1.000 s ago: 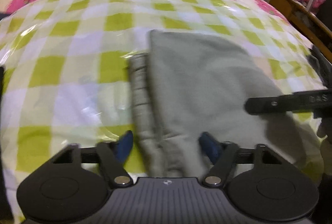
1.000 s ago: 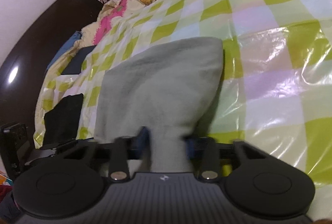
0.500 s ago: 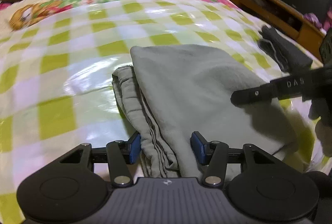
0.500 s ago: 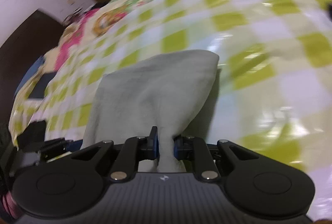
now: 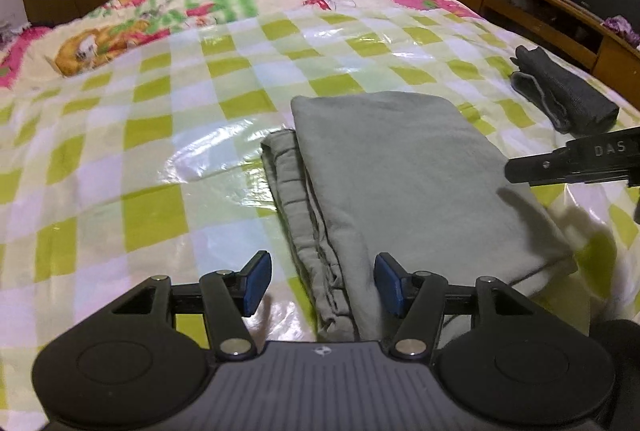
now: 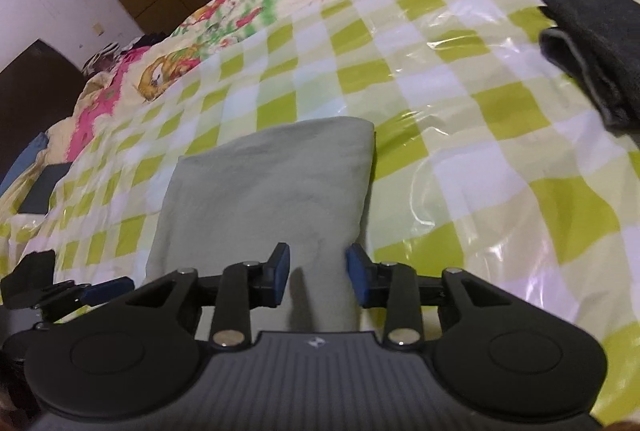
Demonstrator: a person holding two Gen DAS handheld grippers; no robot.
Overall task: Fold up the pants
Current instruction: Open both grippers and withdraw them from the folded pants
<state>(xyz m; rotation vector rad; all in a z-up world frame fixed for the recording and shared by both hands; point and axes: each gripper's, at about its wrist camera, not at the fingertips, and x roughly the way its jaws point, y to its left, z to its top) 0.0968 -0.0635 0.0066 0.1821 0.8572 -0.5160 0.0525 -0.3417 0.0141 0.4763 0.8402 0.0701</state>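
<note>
Both grippers have just let go of the grey-green pants (image 5: 400,175). Half a second ago the right gripper (image 6: 318,277) pinched a raised tuck of cloth; its jaws have just been opening, and now they stand apart with the fabric lying slack between them, neither pad pressing it. The left gripper (image 5: 322,283) has also just widened, its blue pads (image 5: 256,281) clear of the waistband edge running between them. The pants lie flat on the checked plastic sheet (image 5: 140,159), directly ahead of both grippers, folded into a neat rectangle, so this fold looks finished. Dark folded pants (image 5: 564,99) lie beyond to the right. The only legible writing is "DAS" on the right gripper's finger, seen in the left view.
</note>
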